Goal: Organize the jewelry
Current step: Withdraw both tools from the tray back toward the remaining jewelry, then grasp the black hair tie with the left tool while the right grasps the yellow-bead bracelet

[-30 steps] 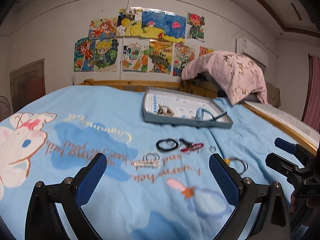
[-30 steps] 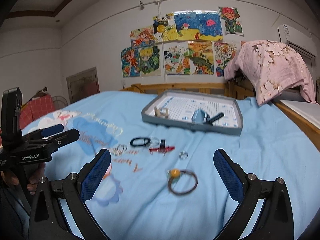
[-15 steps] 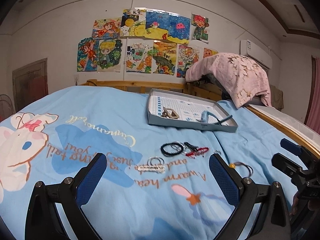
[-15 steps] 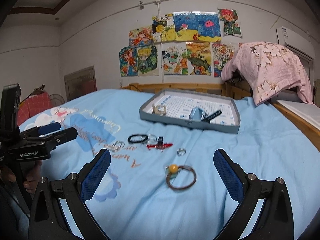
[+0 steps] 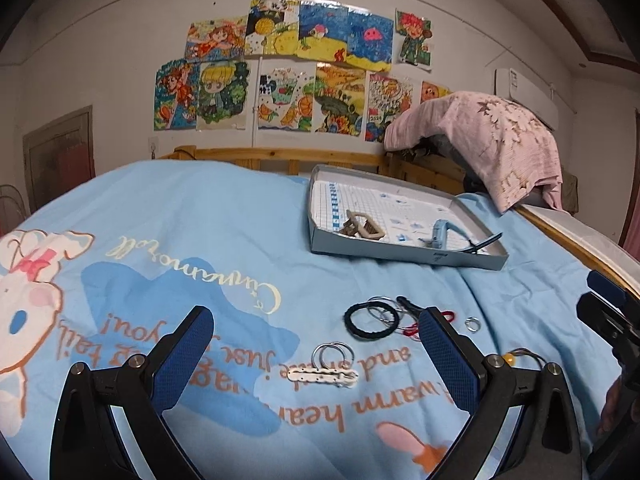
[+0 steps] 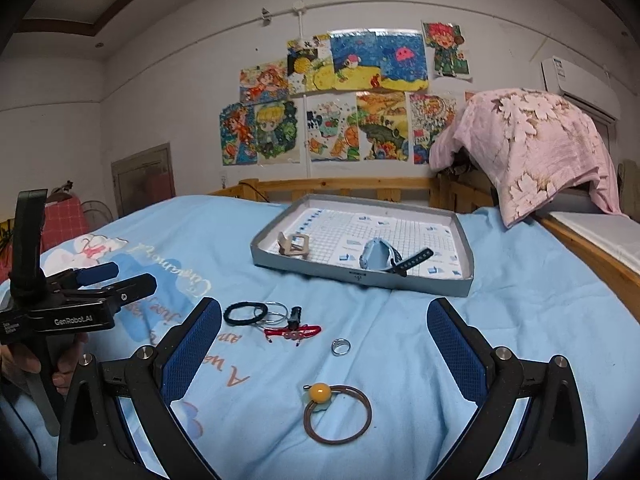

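Jewelry lies scattered on the blue bedspread. In the left wrist view a white hair clip (image 5: 322, 376) and silver hoops (image 5: 332, 354) lie between the fingers of my open left gripper (image 5: 316, 354). Beyond are a black hair tie (image 5: 372, 322), a red bracelet (image 5: 410, 327) and a small silver ring (image 5: 473, 324). My open right gripper (image 6: 324, 344) hovers over a brown hair tie with a yellow bead (image 6: 336, 412), near the silver ring (image 6: 341, 347) and red bracelet (image 6: 294, 331). A grey tray (image 6: 360, 276) farther back holds a beige clip (image 6: 294, 245) and a blue watch (image 6: 378, 256).
A wooden bed rail (image 6: 340, 186) and a pink blanket (image 6: 532, 148) over the headboard stand behind the tray. A wooden side rail (image 6: 588, 248) runs along the right. A hand (image 6: 60, 368) holds the left gripper (image 6: 100, 284) at the left of the right wrist view.
Both grippers have moved forward and closer to the jewelry; the pieces sit lower and larger in both views. Both stay open, and no item has moved.
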The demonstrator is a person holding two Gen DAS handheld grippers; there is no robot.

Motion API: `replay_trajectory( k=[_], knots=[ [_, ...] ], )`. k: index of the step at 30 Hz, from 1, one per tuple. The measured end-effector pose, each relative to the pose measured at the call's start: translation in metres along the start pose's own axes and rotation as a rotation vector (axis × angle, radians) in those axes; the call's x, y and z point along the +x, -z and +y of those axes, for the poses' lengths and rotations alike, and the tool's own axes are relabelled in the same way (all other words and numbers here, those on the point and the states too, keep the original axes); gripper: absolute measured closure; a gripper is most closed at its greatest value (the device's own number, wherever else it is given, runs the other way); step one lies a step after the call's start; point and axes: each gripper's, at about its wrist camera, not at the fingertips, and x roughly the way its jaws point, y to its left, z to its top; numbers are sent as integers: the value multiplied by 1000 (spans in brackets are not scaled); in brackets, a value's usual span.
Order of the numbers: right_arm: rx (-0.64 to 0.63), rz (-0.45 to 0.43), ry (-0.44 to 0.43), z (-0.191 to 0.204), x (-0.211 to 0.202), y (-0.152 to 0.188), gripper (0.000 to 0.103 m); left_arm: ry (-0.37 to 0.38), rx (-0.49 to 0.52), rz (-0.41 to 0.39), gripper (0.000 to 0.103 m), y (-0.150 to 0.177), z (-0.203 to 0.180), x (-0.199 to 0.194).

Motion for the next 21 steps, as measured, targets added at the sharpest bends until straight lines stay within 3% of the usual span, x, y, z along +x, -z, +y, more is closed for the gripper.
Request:
replay_trajectory(
  k=[9, 11, 13, 15, 21],
  knots=[
    [-7, 84, -16, 3, 25, 15, 3, 55, 19, 133, 0, 0, -5, 48],
    [-16, 102, -27, 6, 27, 19, 7, 65, 14, 160, 0, -1, -6, 59],
    [-19, 142, -41, 9, 30, 26, 23, 75, 11, 178, 0, -1, -8, 68],
    [-3, 178, -49, 9, 33, 32, 33, 82, 13, 190, 1, -1, -11, 76],
    [61, 287, -42, 1, 46, 48, 54, 105, 27, 241, 14, 2, -19, 95]
  ],
)
